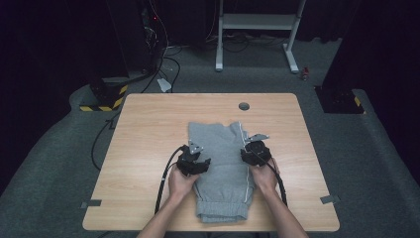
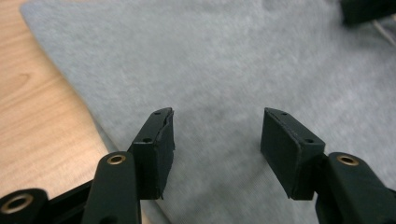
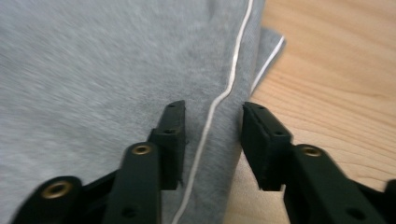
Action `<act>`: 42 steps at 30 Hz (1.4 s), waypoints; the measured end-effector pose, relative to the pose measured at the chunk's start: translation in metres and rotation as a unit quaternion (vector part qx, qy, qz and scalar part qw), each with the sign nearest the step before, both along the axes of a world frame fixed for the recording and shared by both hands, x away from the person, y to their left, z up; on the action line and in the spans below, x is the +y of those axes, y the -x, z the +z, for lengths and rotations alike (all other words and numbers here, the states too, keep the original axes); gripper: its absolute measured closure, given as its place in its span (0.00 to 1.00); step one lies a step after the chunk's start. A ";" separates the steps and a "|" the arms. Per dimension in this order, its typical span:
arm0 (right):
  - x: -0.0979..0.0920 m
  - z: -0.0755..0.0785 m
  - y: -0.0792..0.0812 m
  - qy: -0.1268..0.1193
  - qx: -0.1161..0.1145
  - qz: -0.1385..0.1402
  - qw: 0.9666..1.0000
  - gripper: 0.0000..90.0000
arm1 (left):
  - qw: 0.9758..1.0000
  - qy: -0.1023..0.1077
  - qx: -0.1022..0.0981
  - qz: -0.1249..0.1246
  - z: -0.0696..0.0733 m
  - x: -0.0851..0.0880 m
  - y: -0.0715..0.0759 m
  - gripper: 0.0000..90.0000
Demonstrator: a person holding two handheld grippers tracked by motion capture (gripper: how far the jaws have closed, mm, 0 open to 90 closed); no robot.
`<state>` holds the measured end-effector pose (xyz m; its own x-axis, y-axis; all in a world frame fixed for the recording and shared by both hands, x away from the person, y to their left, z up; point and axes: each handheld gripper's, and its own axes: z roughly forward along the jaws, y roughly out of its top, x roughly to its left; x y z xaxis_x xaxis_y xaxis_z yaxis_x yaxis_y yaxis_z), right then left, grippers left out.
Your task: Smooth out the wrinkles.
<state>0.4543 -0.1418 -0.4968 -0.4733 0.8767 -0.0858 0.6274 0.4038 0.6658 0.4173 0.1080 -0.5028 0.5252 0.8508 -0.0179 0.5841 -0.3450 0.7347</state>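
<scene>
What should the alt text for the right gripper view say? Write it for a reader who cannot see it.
The right gripper has its two black jaws open over the edge of grey trousers, with a white stripe running up between them. The wooden table shows to the right of the fabric.

Grey sweatpants (image 1: 223,163) with a thin white stripe (image 3: 219,100) down the side, lying on a light wood-grain bench (image 1: 148,129); both tools black (image 2: 217,154) (image 3: 212,140).
</scene>
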 end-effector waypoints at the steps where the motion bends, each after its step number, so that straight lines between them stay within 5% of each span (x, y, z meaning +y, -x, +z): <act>1: 0.000 -0.002 -0.003 0.004 0.006 0.003 1.000 0.79 | 1.000 -0.005 0.006 0.000 0.001 0.000 -0.003 0.49; 3: -0.003 -0.002 -0.003 -0.005 0.001 0.005 1.000 0.93 | 1.000 -0.008 0.005 0.001 0.003 0.001 -0.006 0.48; 8: -0.013 0.015 0.009 -0.029 -0.042 0.007 0.999 0.94 | 1.000 -0.009 -0.001 0.015 0.004 0.005 -0.008 0.49; 10: -0.019 0.010 0.007 -0.020 -0.031 0.001 0.999 0.93 | 1.000 -0.020 0.008 0.017 0.000 0.005 -0.011 0.49; 12: -0.025 -0.005 0.000 -0.012 0.016 -0.018 1.000 0.83 | 0.999 -0.031 0.016 0.018 -0.004 0.006 -0.013 0.49; 15: -0.033 -0.006 0.002 -0.024 0.011 -0.036 0.999 0.72 | 1.000 -0.017 0.016 0.015 -0.003 0.005 -0.010 0.49; 19: -0.033 0.006 0.016 -0.042 -0.023 -0.025 0.999 0.71 | 1.000 -0.020 0.010 0.002 0.001 -0.001 -0.007 0.49; 25: -0.039 -0.009 0.019 -0.052 0.022 -0.018 0.998 0.63 | 0.999 -0.042 0.028 0.010 -0.009 0.000 -0.012 0.47; 30: -0.044 -0.013 0.018 -0.072 0.030 -0.029 0.997 0.52 | 0.999 -0.032 0.036 0.015 -0.011 0.006 -0.010 0.44; 37: -0.043 -0.016 0.020 -0.074 0.040 -0.005 0.996 0.44 | 0.998 -0.025 0.050 0.007 -0.009 0.020 0.007 0.43; 42: -0.042 -0.010 0.015 -0.088 0.040 -0.008 0.995 0.46 | 0.998 0.014 0.054 0.017 -0.007 0.024 -0.001 0.42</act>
